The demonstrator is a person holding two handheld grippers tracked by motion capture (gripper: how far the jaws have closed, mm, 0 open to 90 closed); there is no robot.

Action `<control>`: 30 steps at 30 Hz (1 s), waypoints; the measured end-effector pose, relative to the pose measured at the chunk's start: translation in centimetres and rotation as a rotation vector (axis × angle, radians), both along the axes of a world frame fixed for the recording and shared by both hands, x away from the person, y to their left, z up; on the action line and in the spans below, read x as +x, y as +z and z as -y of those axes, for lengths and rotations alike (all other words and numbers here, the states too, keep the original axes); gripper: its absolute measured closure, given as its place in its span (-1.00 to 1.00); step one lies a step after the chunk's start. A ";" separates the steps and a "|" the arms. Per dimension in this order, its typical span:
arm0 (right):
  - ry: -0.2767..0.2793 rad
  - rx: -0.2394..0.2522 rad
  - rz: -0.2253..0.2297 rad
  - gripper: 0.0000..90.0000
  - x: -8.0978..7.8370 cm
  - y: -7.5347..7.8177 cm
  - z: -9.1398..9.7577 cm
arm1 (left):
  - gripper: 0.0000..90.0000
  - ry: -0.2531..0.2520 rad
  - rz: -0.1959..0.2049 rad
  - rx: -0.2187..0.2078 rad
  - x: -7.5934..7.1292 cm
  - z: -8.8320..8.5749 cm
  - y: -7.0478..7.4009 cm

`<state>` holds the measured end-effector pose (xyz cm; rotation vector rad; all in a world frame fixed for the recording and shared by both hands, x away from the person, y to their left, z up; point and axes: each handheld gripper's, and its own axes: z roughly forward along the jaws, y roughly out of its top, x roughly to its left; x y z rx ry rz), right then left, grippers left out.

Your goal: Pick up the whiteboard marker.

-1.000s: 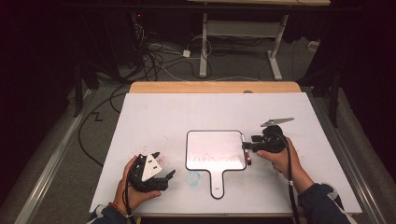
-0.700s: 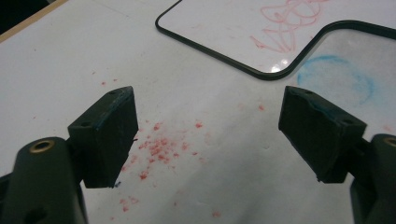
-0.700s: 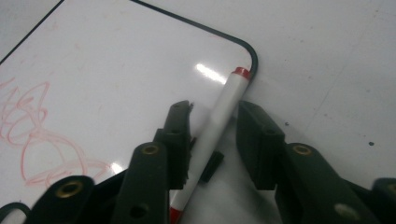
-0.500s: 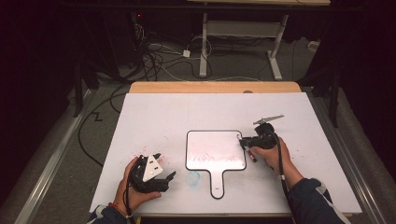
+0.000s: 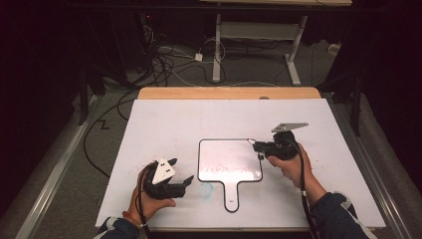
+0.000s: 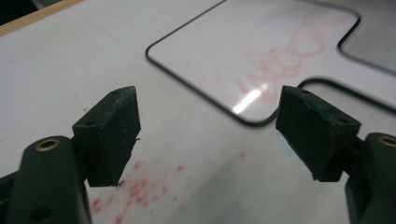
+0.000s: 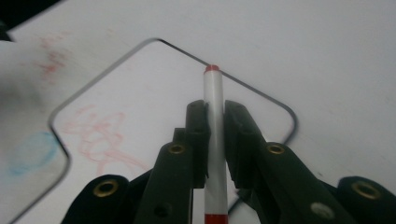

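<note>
A small white dry-erase board [image 5: 229, 159] with a black rim and a handle lies flat mid-table, with faint red scribble [image 6: 280, 65] on it. My right gripper [image 5: 256, 146] hovers at the board's far right corner [image 7: 154, 93]. It is shut on a white marker [image 7: 213, 88] with a red tip, which points forward along the jaws over the board's corner. My left gripper [image 5: 181, 170] rests low at the board's near left, and its jaws [image 6: 208, 135] stand wide open with nothing between them.
A blue smudge [image 5: 206, 189] marks the white table sheet [image 5: 164, 124] just left of the board's handle, and red specks [image 6: 140, 186] lie under the left gripper. A wooden strip [image 5: 229, 93] edges the far side. Cables [image 5: 169, 64] and desk legs stand on the floor beyond.
The right hand has shifted slightly away from me along the board's right edge toward its far corner. The left hand has stayed put.
</note>
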<state>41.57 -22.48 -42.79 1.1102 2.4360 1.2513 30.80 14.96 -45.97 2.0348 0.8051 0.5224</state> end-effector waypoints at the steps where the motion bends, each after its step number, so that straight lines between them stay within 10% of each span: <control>1: 0.006 -0.003 0.023 0.82 -0.5 0.3 -0.4 | -0.51 -0.018 -0.001 -0.044 0.5 1.0 0.7; 6: 0.061 0.075 0.104 0.82 -2.7 1.7 -1.9 | -0.40 -0.115 -0.030 -0.156 1.5 4.9 2.1; 17: 0.082 0.219 0.202 0.82 -6.0 2.6 -3.6 | -0.20 -0.233 -0.071 -0.243 3.8 12.1 3.4; 30: 0.035 0.254 0.242 0.82 -6.7 2.2 -2.3 | 0.20 -0.294 -0.077 -0.313 4.8 14.2 3.2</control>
